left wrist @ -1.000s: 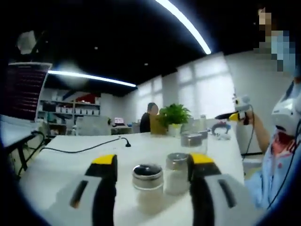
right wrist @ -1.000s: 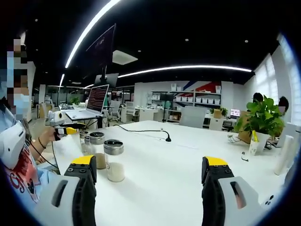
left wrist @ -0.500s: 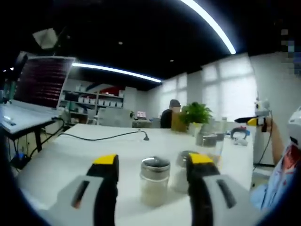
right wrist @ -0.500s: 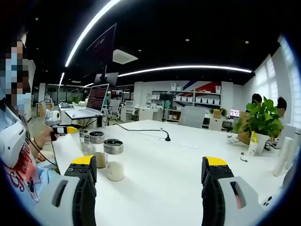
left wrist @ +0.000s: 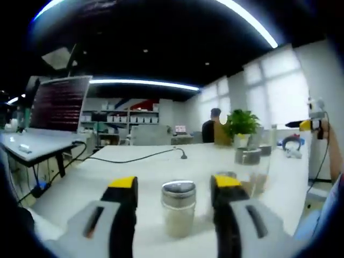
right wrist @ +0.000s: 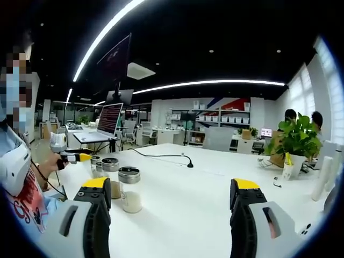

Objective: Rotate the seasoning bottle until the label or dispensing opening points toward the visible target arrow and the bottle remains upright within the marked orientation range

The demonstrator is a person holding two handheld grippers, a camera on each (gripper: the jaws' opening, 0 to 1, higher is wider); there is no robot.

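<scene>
Four bottles (right wrist: 130, 190) stand on the tabletop (right wrist: 183, 204) — one between the spread left hand-held gripper (left wrist: 173, 188); right hand-held gripper (right wrist: 167, 192) spread too.

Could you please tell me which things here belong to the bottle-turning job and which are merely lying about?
Belonging to the job:
- seasoning bottle, standing between the open left tongs
- right tongs, open, over bare table

Lying about:
- other bottles
- black cable
- potted plant
- laptop
</scene>
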